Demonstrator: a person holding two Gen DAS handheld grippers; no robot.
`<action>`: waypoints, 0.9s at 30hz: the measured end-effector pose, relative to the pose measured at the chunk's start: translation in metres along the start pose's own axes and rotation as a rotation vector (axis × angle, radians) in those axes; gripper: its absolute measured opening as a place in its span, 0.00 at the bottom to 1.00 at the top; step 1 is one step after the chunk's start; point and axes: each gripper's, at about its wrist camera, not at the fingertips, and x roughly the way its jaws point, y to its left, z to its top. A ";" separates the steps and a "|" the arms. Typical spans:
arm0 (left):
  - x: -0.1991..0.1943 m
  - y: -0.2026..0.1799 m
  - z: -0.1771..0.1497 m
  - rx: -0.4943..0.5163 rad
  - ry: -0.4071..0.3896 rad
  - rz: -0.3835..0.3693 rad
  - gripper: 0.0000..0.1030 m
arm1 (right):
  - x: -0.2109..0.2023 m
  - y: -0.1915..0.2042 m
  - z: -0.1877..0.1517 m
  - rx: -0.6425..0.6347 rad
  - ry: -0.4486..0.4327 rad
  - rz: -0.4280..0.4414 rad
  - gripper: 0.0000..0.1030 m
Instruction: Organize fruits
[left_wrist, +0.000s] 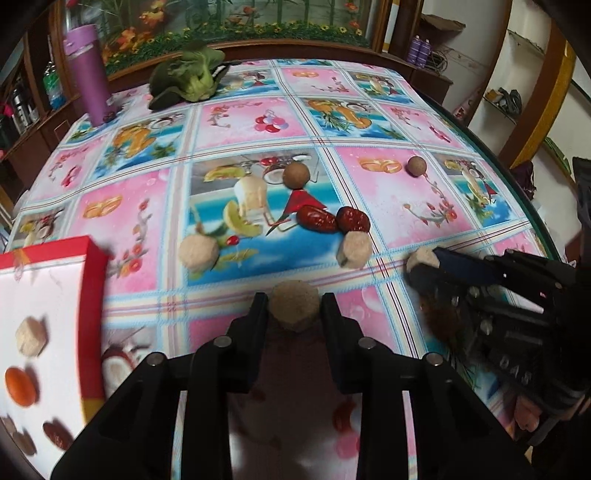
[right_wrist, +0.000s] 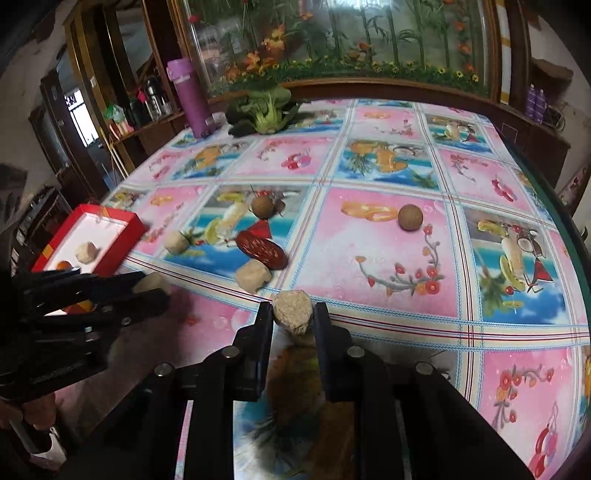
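**A:** What have the two grippers got?

**B:** The left gripper has its black fingers pressed on a pale tan, faceted fruit lump, one on each side of it. No earlier picture is there to show how they got there. The right gripper is clamped narrow on a second pale faceted lump, held at the fingertips just above the bench with its pink-and-blue fruit-print cloth.

**A:** And where is the rest of the fruit, taking the red-walled, white-bottomed cardboard box as the mark?

**B:** Inside the box lie a pale lump, a round orange fruit and a dark red date (all rather blurred). Just beside the box, on the cloth, sits another pale lump. Farther from it, two glossy dark red dates lie touching, with a pale lump against the nearer one. Beyond those, a brown round fruit rests on a printed panel, and a second brown ball sits farthest from the box.

**A:** Anything at the far end?

**B:** A tall purple plastic flask stands well beyond the box, with a leafy green vegetable lying beside it.
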 end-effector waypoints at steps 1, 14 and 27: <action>-0.007 0.001 -0.003 -0.006 -0.010 0.000 0.30 | -0.002 0.001 0.001 0.007 -0.006 0.006 0.20; -0.087 0.008 -0.052 -0.026 -0.125 -0.010 0.30 | -0.019 0.039 -0.009 -0.020 -0.005 0.051 0.20; -0.111 0.026 -0.085 -0.065 -0.153 -0.016 0.29 | -0.021 0.076 -0.014 -0.090 0.006 0.053 0.20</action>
